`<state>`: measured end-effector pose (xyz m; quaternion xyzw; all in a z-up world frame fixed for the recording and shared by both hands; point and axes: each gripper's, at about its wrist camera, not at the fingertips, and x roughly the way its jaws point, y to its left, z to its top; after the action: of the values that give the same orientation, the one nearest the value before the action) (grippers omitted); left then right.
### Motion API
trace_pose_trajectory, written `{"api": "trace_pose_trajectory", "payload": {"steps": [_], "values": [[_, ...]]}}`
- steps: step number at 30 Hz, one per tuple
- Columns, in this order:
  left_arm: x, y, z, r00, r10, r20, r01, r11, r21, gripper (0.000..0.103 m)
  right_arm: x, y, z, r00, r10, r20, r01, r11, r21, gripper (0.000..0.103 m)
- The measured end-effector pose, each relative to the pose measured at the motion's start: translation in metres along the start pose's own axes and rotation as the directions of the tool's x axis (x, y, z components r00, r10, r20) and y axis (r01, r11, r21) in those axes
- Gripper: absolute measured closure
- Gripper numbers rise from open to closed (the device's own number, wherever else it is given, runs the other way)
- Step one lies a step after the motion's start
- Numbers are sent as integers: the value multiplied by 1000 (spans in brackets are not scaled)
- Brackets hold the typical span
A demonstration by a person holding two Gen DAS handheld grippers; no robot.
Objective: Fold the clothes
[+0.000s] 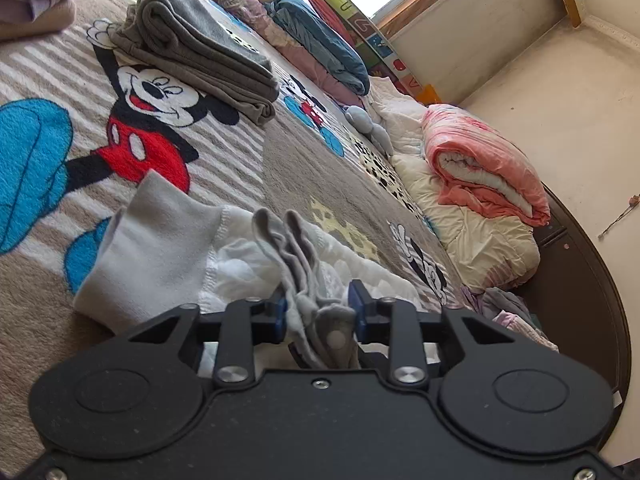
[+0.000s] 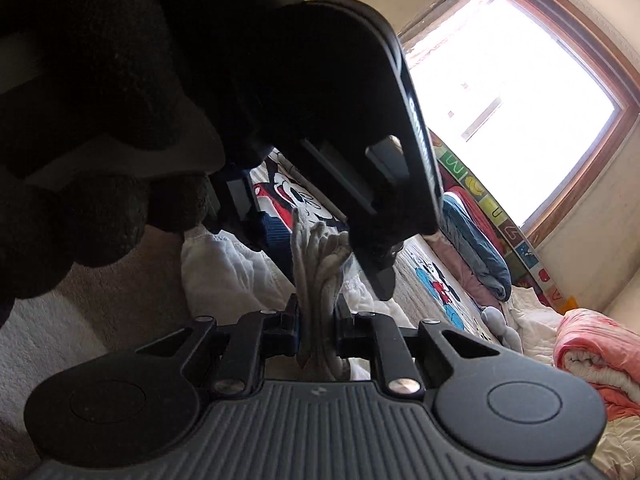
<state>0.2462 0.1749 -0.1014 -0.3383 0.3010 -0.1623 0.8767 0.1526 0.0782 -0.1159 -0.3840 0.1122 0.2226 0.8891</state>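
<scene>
Across the Mickey Mouse blanket (image 1: 168, 176) a folded grey garment (image 1: 200, 48) already lay done, while the left gripper (image 1: 320, 312) and right gripper (image 2: 318, 320), close together, each pinched bunched edges of the pale grey-and-white garment (image 1: 160, 248), seemingly mid-fold.

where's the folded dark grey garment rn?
In the left wrist view, upper left: the folded dark grey garment lies on the Mickey Mouse blanket, just above the large Mickey face, well beyond the left gripper clamping the light grey-and-white garment.
</scene>
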Motion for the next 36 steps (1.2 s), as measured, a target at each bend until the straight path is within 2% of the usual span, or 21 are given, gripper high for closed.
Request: {"api": "trace_pose_trajectory", "payload": {"steps": [4,7,9,11,13,17,19,22,25,27,28,29,30,32,34,35,36], "values": [[-15,3,7,997,-31,72,28,999,35,85,-27,-5,-2,997,30,72,-34,998,56,76],[-25,8,14,992,-47,116,43,998,35,86,-52,-34,-13,990,44,135,-75,969,235,65],[-29,13,16,991,-46,123,43,999,24,86,-65,-58,-23,985,43,165,-104,918,382,60],[-32,16,19,991,-32,131,31,999,14,86,-62,-84,-38,990,26,138,-96,840,534,60],[-36,21,21,990,-25,140,23,1000,13,86,-55,-105,-52,993,28,111,-92,772,630,60],[-40,35,24,988,-9,154,9,1000,-1,86,-34,-132,-76,988,95,124,-155,688,709,61],[-39,43,26,988,-2,151,3,1000,-8,86,-21,-135,-84,984,128,128,-181,661,728,61],[-37,54,28,990,-1,141,5,1000,-26,86,-4,-136,-88,977,174,126,-209,642,738,62],[-36,62,29,991,-1,135,7,999,-44,86,5,-133,-91,971,207,119,-226,640,734,62],[-33,63,27,993,35,111,-32,999,-31,86,11,-130,-92,967,227,114,-236,641,731,62],[-30,61,25,992,92,87,-92,996,-4,86,13,-128,-93,965,237,109,-240,641,729,62],[-29,59,25,988,135,79,-137,990,22,82,14,-127,-94,964,247,102,-241,641,729,62],[-28,57,24,982,175,75,-179,983,48,74,14,-127,-95,962,254,99,-243,641,728,61],[-38,55,26,971,204,126,-212,976,55,72,12,-132,-94,960,259,102,-250,641,726,61],[-49,44,27,941,250,228,-285,949,132,72,9,-137,-92,960,257,115,-258,642,722,61],[-51,37,27,937,237,256,-284,945,163,72,4,-141,-90,961,244,134,-264,644,718,61],[-50,31,27,944,195,265,-249,950,189,72,1,-145,-88,960,234,151,-270,646,714,61]]}}
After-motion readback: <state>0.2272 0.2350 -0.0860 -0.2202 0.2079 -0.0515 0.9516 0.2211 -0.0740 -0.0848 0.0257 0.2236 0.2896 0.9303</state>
